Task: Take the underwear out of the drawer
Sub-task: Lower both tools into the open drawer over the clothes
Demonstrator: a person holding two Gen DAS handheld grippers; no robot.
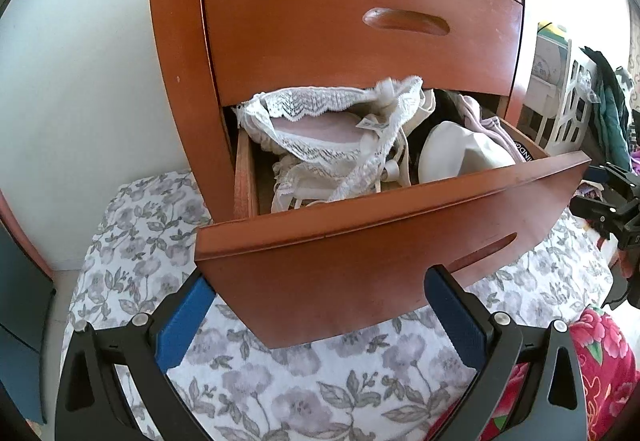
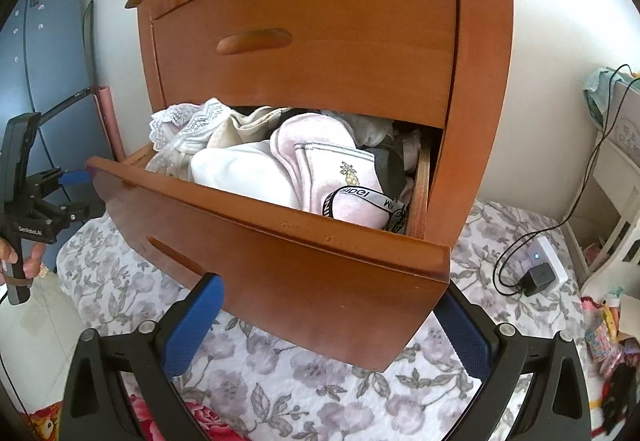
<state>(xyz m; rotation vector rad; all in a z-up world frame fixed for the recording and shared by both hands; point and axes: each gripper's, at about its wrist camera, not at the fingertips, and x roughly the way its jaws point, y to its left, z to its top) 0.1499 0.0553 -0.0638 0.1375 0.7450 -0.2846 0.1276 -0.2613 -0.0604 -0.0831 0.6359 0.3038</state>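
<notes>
Floral bedding [image 2: 280,381]; "GenRobot.AI" left tool [image 2: 76,177]

You face a reddish wooden nightstand [image 2: 320,41] at centre frame against a pale wall [image 1: 80,81]. A grey floral bedspread [image 2: 320,381] fills the bottom, a dark blue cabinet [image 2: 44,41] stands upper left, and white furniture [image 2: 616,193] sits at right in daylight.

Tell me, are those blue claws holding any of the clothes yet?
No. The left gripper and right gripper are open and empty, below the open drawer; the underwear lies inside.
</notes>
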